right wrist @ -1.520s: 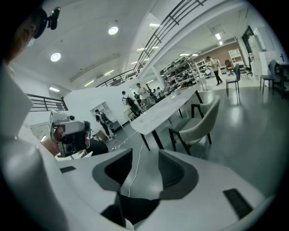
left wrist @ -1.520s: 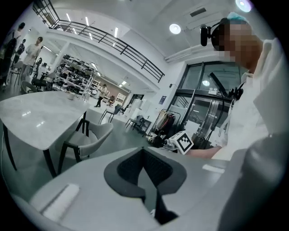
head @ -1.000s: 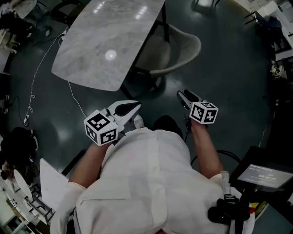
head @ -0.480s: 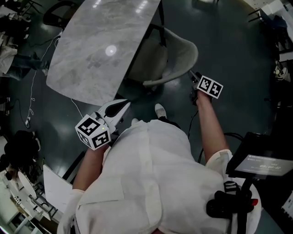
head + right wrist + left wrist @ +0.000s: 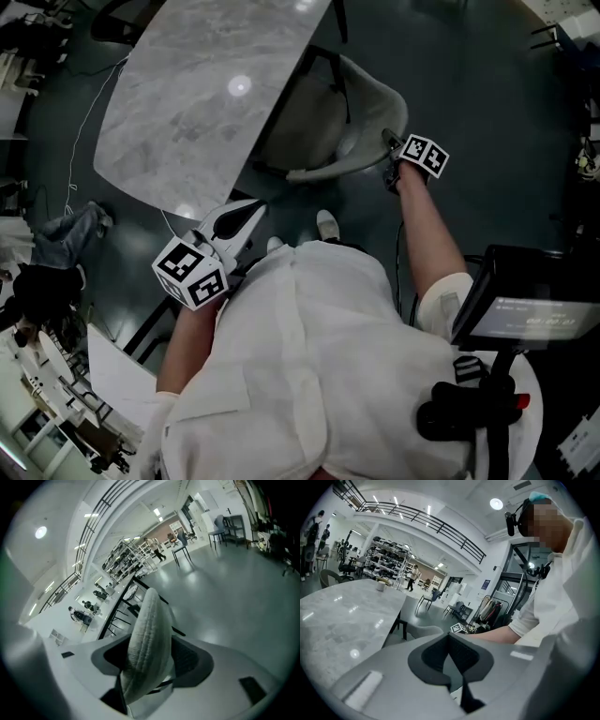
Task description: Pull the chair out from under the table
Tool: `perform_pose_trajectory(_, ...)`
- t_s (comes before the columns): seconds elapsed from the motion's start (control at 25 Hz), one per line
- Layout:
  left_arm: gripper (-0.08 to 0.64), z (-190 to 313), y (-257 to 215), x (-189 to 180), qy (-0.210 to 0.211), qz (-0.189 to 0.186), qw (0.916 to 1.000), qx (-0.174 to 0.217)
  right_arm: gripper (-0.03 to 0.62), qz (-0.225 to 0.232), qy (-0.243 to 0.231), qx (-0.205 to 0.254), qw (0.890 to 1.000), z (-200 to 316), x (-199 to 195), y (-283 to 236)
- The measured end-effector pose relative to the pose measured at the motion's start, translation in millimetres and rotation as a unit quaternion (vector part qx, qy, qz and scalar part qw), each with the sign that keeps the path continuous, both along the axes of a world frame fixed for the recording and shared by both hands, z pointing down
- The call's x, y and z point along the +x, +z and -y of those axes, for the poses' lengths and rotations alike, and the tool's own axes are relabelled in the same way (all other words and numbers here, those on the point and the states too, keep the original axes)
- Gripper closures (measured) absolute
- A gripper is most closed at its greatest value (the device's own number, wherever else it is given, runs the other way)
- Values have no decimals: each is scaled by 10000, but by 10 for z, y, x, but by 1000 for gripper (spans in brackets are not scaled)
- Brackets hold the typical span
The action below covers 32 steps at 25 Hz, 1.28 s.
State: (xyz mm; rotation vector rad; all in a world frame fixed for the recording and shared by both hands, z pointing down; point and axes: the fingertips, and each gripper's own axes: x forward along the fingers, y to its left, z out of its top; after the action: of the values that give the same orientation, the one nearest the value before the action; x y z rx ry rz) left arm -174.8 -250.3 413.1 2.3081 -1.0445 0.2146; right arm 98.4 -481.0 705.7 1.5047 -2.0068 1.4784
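The chair (image 5: 366, 112) sits at upper centre of my head view, its seat tucked under the marble table (image 5: 187, 103). My right tongs (image 5: 387, 141) are opening wide, with the backrest rim (image 5: 147, 634) between them. My left tongs (image 5: 253, 208), pressed together and empty, hover at centre left beside the table's corner.

Operator wore a white short-sleeved shirt (image 5: 309, 366), white shoes (image 5: 326, 225) and a teal cap (image 5: 540, 497). Left gripper (image 5: 255, 208) was white-bodied; its cube (image 5: 190, 272) bore black-and-white square markers.

floor (image 5: 487, 103): dark, glossy | on it: marble table (image 5: 187, 103), grey chair (image 5: 367, 105) partly beneath it
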Motion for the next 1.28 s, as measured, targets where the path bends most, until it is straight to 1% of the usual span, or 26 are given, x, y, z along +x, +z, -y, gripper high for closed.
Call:
perform_pose_trajectory(0.32, 554, 60, 29, -42, -519, 166, 9985, -82, 357, 333, 56, -482, 9983, 141, -165, 326)
perform_pose_trajectory(0.4, 554, 53, 26, -43, -597, 186, 9980, -39, 364, 260, 13, -525, 9983, 149, -169, 345)
perform_pose_trajectory(0.52, 554, 57, 14, -35, -679, 209, 9975, -22, 430, -42, 20, -584, 9983, 116, -110, 350)
perform_pose_trajectory(0.64, 554, 65, 7, -27, -694, 226, 9973, 5, 468, -169, 175, -652, 9976, 106, -97, 342)
perform_pose_trajectory(0.8, 554, 67, -36, 11, -727, 218, 9971, -22, 486, -177, 325, -688, 9969, 104, -83, 297)
perform_pose_trajectory(1.0, 554, 46, -67, 63, -638, 212, 9977, 46, 491, -159, 415, -729, 9964, 98, -77, 250)
perform_pose_trajectory(1.28, 554, 3, -105, 32, -682, 244, 9974, 49, 495, -130, 516, -785, 9955, 71, -51, 221)
